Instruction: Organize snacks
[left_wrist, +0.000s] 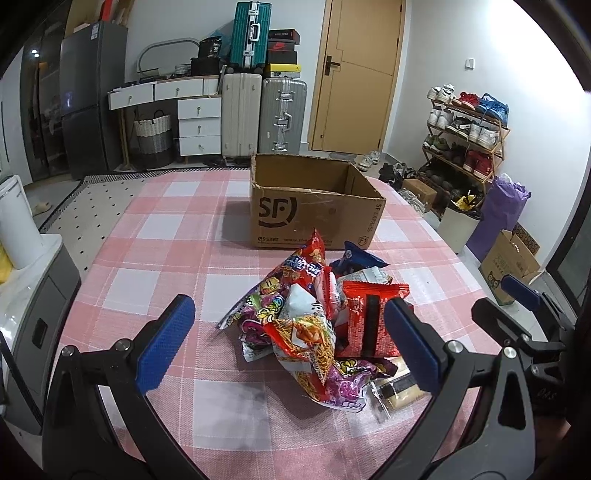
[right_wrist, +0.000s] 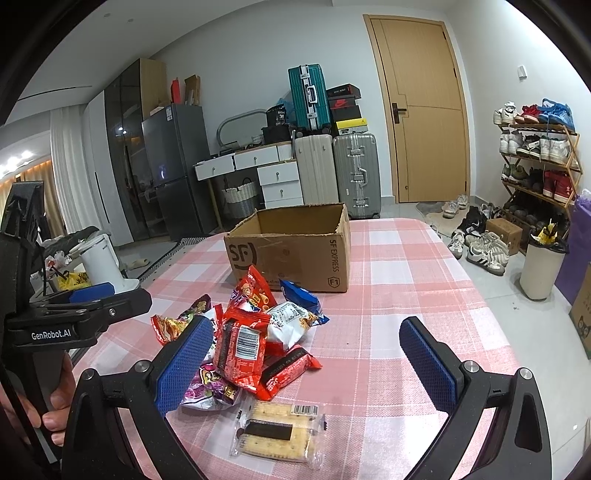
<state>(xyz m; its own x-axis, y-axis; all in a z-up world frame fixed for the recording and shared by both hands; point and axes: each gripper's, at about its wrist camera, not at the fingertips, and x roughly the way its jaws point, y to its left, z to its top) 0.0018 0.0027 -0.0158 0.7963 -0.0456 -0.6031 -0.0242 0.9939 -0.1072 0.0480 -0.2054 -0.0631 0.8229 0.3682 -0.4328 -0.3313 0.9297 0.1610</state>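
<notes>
A pile of snack packets (left_wrist: 317, 325) lies on the pink checked tablecloth (left_wrist: 177, 266), in front of an open cardboard SF box (left_wrist: 310, 214). My left gripper (left_wrist: 288, 347) is open and empty, its fingers on either side of the pile's near end. My right gripper (right_wrist: 314, 365) is open and empty, just in front of the pile (right_wrist: 251, 332). A clear-wrapped cracker packet (right_wrist: 277, 432) lies nearest, between its fingers. The box (right_wrist: 291, 251) stands behind the pile. The right gripper also shows at the right edge of the left wrist view (left_wrist: 517, 306).
A white appliance (left_wrist: 18, 221) stands off the table's left. A shoe rack (right_wrist: 535, 162), a white bin (right_wrist: 539, 269) and loose shoes sit on the floor to the right. Suitcases, drawers and a fridge line the far wall.
</notes>
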